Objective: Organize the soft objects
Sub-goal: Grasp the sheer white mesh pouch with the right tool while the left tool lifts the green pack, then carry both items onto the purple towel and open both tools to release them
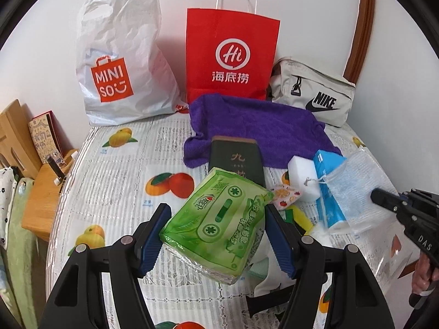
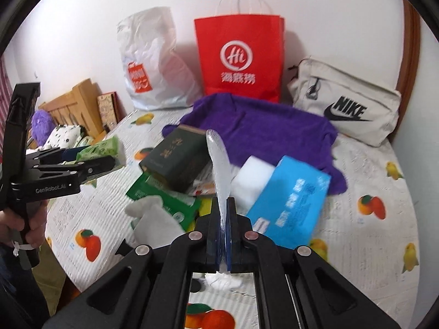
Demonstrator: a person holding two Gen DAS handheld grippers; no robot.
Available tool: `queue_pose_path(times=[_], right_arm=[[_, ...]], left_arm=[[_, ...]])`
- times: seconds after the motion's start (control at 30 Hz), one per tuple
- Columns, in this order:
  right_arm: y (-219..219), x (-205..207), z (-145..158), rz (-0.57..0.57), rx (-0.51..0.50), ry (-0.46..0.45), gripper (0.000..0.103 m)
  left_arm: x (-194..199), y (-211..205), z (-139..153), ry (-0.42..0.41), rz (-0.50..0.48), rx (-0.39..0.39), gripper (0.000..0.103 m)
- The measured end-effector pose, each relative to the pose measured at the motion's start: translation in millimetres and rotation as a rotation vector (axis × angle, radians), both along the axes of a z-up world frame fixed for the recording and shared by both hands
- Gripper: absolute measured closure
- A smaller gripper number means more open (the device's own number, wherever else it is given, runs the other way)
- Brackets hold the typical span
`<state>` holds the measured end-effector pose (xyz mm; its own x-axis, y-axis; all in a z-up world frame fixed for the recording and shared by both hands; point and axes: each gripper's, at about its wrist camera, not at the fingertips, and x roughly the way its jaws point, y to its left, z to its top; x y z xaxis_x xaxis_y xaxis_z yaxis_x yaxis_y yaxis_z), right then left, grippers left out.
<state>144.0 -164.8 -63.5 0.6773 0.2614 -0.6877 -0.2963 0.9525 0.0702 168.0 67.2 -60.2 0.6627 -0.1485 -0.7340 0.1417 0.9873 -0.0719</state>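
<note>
Now two soft items are lifted above the purple towel.
Green tissue pack is pinched by left gripper; clear mesh pouch is clamped in pressed-together right gripper; bagging is judged next.

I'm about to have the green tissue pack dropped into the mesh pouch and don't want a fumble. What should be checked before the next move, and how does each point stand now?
1. Left gripper holds the green plastic tissue pack on both sides: ok.
2. Right gripper is shut on the translucent white mesh drawstring pouch: ok.
3. Pouch mouth open wide enough for the pack: cannot tell.
4. Blue tissue pack is clear of the pouch: cannot tell, they overlap in the left wrist view.
5. The two grippers are apart: ok.
6. Red paper carrier bag stands upright at the wall: ok.
</note>
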Motion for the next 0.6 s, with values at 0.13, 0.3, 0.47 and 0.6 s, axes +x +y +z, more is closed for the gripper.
queue_pose_path(times=[0.13,0.3,0.47,0.6], right_arm=[[-13,7,12,-0.031,0.010,-0.024,0.100],[-25,23,15,-0.066,0.024,-0.029,0.101],[-29,38,9,-0.063,0.023,-0.001,0.102],[-32,41,14,-0.065,0.028,-0.012,0.102]], left_arm=[[7,-2,8,-0.009,0.001,-0.003,0.036],[21,-9,12,-0.003,-0.007,0.004,0.036],[35,-14,11,0.008,-0.008,0.003,0.036],[43,-16,11,0.019,-0.009,-0.001,0.036]])
